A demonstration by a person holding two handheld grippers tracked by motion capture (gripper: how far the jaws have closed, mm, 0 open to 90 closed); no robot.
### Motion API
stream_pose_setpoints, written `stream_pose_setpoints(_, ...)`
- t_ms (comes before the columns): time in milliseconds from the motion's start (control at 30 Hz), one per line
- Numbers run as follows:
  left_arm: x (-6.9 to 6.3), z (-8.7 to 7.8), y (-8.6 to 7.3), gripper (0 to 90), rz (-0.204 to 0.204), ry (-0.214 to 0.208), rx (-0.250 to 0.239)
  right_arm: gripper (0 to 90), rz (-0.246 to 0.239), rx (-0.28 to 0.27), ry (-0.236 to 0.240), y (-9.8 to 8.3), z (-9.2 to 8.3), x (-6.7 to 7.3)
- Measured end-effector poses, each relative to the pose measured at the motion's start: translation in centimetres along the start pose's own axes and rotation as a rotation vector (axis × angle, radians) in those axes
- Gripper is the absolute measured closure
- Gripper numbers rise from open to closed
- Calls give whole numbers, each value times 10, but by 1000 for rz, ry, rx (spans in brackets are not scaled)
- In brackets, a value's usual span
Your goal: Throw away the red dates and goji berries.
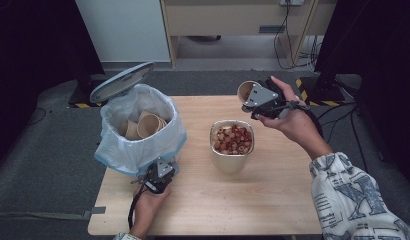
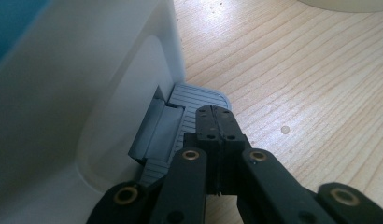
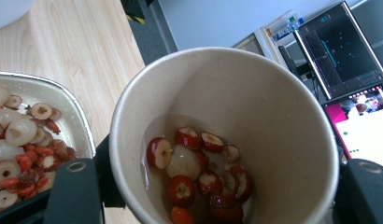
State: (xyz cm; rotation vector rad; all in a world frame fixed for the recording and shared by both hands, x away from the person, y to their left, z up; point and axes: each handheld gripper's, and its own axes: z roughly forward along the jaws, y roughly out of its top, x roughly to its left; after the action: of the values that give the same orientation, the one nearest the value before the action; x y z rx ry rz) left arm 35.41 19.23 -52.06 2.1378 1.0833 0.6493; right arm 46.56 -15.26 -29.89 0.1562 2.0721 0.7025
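At about seven o'clock on the tabletop (image 1: 218, 200), nearest the person, the left gripper (image 1: 160, 175) sits low against the foot of the white pedal bin (image 1: 138, 132). In the left gripper view its fingers (image 2: 217, 123) are clenched together with nothing between them, their tips resting on the bin's ribbed grey pedal (image 2: 194, 100). The bin stands at nine o'clock, its lid (image 1: 122, 81) raised and its pale liner bag holding several used paper cups (image 1: 149, 125).

Near the middle of the tabletop stands a metal container (image 1: 231, 142) filled with red date slices and pale round fruit.

Farther off, at about one o'clock, the right gripper (image 1: 260, 97) is held up in the air above the tabletop's far edge, its fingers (image 3: 73, 196) grasping a paper cup (image 3: 255, 107) by the sides. The cup is tilted, its mouth turned toward the camera in the right gripper view, and at its bottom lie date slices (image 3: 199, 172) in a little liquid.
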Motion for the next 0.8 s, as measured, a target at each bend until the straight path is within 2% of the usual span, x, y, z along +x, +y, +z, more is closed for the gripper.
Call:
stream_pose_setpoints(167, 0, 0, 0, 894, 0, 0, 1, 306, 21, 3, -14, -1, -1, -4)
stream_pose_setpoints(333, 0, 0, 0, 894, 0, 0, 1, 306, -5, -2, 3, 2, -2, -2)
stream_pose_setpoints(500, 0, 0, 0, 894, 0, -1, 1, 306, 14, 2, -9, 3, -3, -4)
stream_pose_setpoints(600, 0, 0, 0, 894, 0, 0, 2, 306, -4, -8, 15, 7, -3, -1)
stream_pose_setpoints(700, 0, 0, 0, 894, 1, 1, 2, 306, -1, -4, -2, 9, -5, -4)
stream_pose_setpoints(800, 0, 0, 0, 894, 0, 0, 1, 307, -46, 8, -16, 12, -6, -4)
